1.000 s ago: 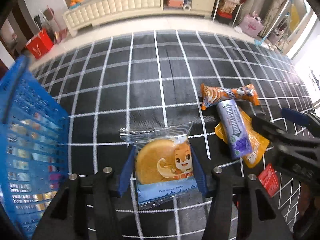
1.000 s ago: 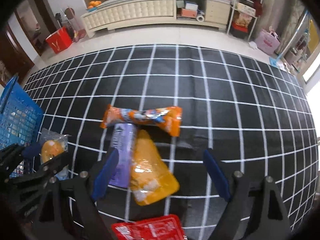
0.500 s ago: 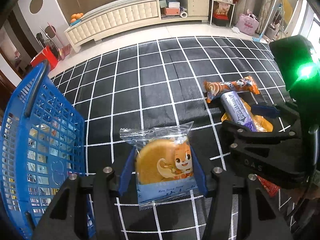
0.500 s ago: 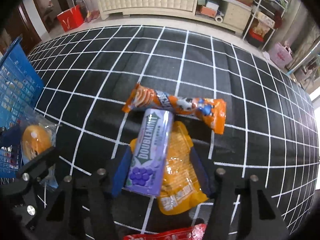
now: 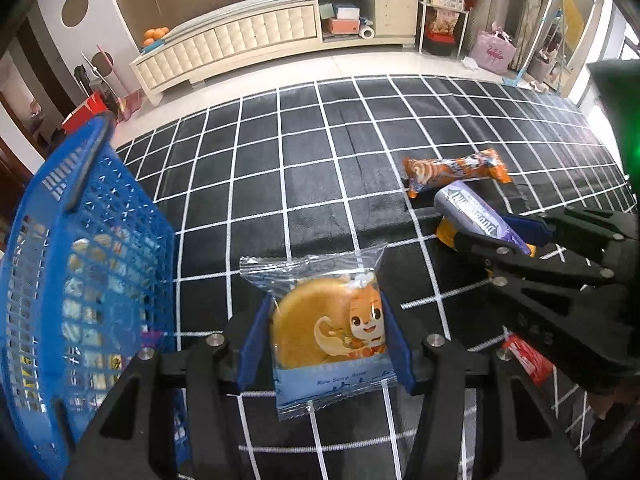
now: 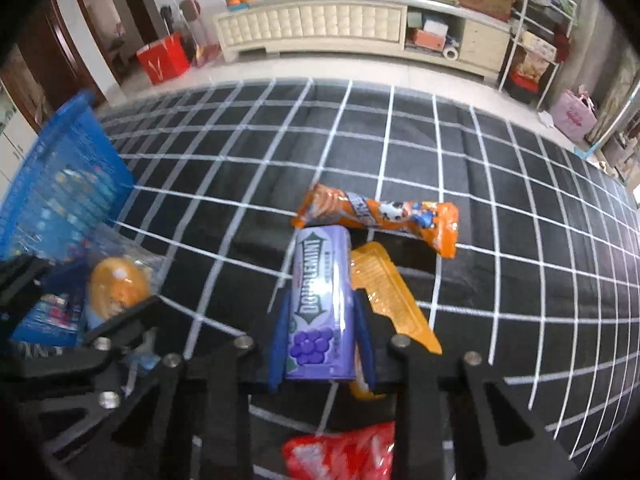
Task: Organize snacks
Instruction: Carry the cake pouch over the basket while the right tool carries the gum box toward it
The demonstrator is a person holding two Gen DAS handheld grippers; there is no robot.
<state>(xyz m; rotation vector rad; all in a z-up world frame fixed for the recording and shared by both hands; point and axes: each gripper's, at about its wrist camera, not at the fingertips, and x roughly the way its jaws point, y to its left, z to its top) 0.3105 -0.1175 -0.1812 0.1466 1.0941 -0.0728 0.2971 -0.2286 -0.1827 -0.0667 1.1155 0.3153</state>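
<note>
Left tongs (image 5: 326,344) grip a clear-wrapped round cake (image 5: 328,332) by its sides, lifted over the black grid cloth (image 5: 312,184). The blue basket (image 5: 80,216) stands just to their left (the nearer drop-off). Right tongs (image 6: 322,344) clamp a purple Doublemint pack (image 6: 320,300), long axis pointing away along the fingers.

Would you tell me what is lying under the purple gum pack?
An orange pouch lies under the gum pack, sticking out to its right on the checked mat. The pouch's left part is covered by the pack and the right gripper.
</note>
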